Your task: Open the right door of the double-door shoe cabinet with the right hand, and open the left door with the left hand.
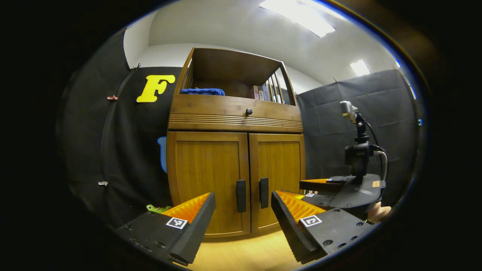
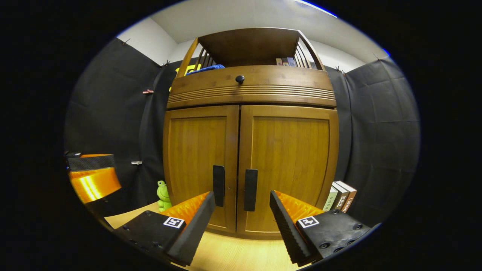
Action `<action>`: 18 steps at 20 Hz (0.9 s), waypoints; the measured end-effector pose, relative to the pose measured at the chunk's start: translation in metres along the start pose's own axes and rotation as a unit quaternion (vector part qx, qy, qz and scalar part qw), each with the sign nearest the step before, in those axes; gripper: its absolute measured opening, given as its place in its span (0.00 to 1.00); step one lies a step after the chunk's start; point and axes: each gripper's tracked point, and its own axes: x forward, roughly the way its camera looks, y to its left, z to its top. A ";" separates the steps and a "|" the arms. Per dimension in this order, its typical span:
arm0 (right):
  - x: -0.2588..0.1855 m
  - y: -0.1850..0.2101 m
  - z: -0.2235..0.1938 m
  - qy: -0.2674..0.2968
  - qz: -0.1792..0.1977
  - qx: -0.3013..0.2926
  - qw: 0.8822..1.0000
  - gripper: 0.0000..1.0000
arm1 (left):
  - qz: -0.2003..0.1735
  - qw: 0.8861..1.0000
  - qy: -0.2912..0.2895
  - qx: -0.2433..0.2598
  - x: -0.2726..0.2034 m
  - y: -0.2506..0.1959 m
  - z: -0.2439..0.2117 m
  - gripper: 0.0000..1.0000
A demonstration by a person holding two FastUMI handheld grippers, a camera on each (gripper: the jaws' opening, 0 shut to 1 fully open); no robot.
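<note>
Tongs, right [image 2: 242, 210] and left [image 1: 243, 212], both released and short of the shoe cabinet [image 2: 248, 165] on the tabletop [image 2: 241, 256], face its shut doors' handles, right [image 2: 250, 189] and left [image 1: 241, 195], ready to pull.

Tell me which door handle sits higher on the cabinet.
The left door's handle: its top and bottom ends sit slightly above those of the right door's handle. Both are black vertical bars.
</note>
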 end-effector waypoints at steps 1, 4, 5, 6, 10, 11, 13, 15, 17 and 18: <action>0.011 -0.001 -0.004 0.001 -0.005 -0.001 1.000 0.93 | 0.000 1.000 0.000 0.000 0.000 0.002 -0.002 0.93; 0.038 -0.005 -0.015 0.010 -0.011 0.001 1.000 0.93 | 0.002 1.000 -0.003 0.003 -0.001 0.008 -0.004 0.93; 0.046 -0.007 -0.018 0.011 -0.015 -0.001 1.000 0.93 | 0.002 1.000 -0.005 0.005 0.000 0.009 -0.004 0.93; 0.051 -0.008 -0.020 0.011 -0.019 -0.002 1.000 0.93 | 0.003 1.000 -0.007 0.006 0.001 0.010 -0.004 0.93; 0.072 -0.013 -0.032 0.008 -0.029 -0.005 1.000 0.94 | 0.009 1.000 -0.007 0.010 0.006 0.016 -0.011 0.93; 0.078 -0.012 -0.034 0.008 -0.027 -0.005 1.000 0.93 | 0.009 1.000 -0.003 0.008 0.008 0.017 -0.014 0.93; 0.090 -0.013 -0.039 0.007 -0.035 -0.009 0.999 0.88 | 0.008 1.000 0.008 0.004 0.008 0.018 -0.023 0.93; 0.102 -0.012 -0.044 0.009 -0.038 -0.010 0.999 0.88 | 0.007 1.000 0.012 0.007 0.009 0.020 -0.026 0.93; 0.113 -0.012 -0.053 0.019 -0.039 -0.003 0.999 0.88 | 0.008 1.000 0.011 0.012 0.009 0.021 -0.027 0.93; 0.119 -0.012 -0.059 0.023 -0.039 -0.001 0.999 0.89 | 0.007 1.000 0.011 0.013 0.008 0.021 -0.027 0.93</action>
